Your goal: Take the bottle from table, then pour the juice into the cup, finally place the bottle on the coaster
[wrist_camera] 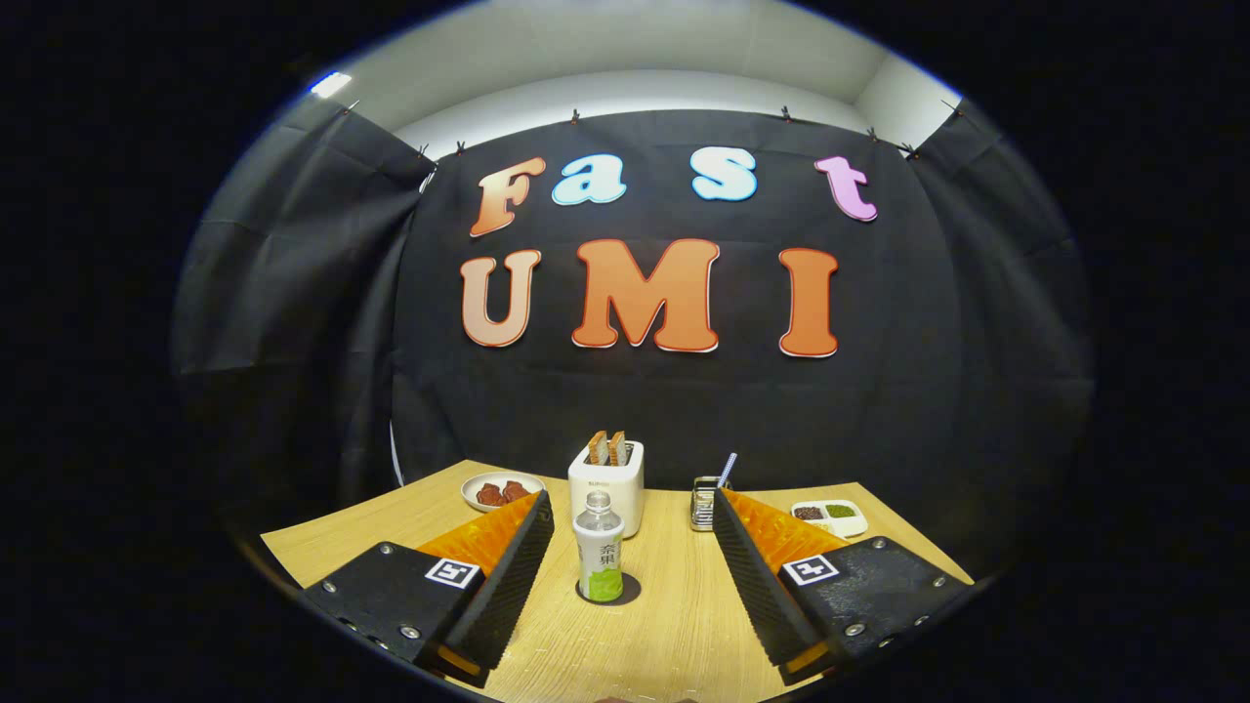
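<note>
The bottle [598, 547] stands on a coaster [625, 590] low in the centre of the frame, between the spread fingers of the tool [630, 510]. Behind it on the table [674, 625] sits a toaster [606, 485] holding two slices of toast [607, 447]; a plate [500, 490] lies left of that, a cup [704, 502] with a straw [727, 469] right, and a divided dish [829, 515] farther right.

The bottle [599, 547] stands upright between the wide-apart fingers of the gripper [630, 510] and covers most of the dark coaster [625, 592] under it. At centre, the left finger [508, 561] hides part of the plate [493, 482]; the right finger [757, 566] cuts off the metal cup [703, 502]. The small dish [848, 517] holds contents too small to identify.
</note>
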The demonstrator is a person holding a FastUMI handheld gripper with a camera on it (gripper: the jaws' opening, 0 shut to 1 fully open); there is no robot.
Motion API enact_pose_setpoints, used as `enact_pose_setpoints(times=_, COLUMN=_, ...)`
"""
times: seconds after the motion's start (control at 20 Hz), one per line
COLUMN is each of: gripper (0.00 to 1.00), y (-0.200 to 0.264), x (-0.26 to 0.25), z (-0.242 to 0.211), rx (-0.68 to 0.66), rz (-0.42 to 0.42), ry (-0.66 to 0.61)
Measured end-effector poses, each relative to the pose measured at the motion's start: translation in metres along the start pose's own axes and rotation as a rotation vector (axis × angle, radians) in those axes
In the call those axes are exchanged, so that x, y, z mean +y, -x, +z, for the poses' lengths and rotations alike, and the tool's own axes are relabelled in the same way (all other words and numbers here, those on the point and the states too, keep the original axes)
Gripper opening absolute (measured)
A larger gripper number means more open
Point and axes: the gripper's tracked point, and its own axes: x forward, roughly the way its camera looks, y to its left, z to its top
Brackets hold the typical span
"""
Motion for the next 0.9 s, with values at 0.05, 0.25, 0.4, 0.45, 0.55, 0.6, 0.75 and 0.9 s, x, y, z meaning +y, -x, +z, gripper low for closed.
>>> enact_pose_setpoints(times=0.05, gripper=0.97, y=0.01, x=-0.001, z=0.007, rx=-0.01, rz=-0.003, ry=0.004)
enact_pose_setpoints(times=0.25, gripper=0.97, y=0.042, x=-0.012, z=0.032, rx=-0.065, rz=-0.038, ry=0.04)
enact_pose_setpoints(times=0.4, gripper=0.97, y=0.057, x=-0.016, z=0.04, rx=-0.077, rz=-0.058, ry=0.03)
enact_pose_setpoints(times=0.45, gripper=0.97, y=0.063, x=-0.016, z=0.043, rx=-0.081, rz=-0.059, ry=0.024)
enact_pose_setpoints(times=0.55, gripper=0.97, y=0.071, x=-0.021, z=0.052, rx=-0.098, rz=-0.068, ry=0.009)
enact_pose_setpoints(times=0.6, gripper=0.97, y=0.075, x=-0.024, z=0.058, rx=-0.115, rz=-0.074, ry=0.007)
enact_pose_setpoints(times=0.75, gripper=0.97, y=0.083, x=-0.04, z=0.068, rx=-0.16, rz=-0.127, ry=0.056)
enact_pose_setpoints(times=0.9, gripper=0.97, y=0.09, x=-0.041, z=0.074, rx=-0.177, rz=-0.151, ry=0.074)
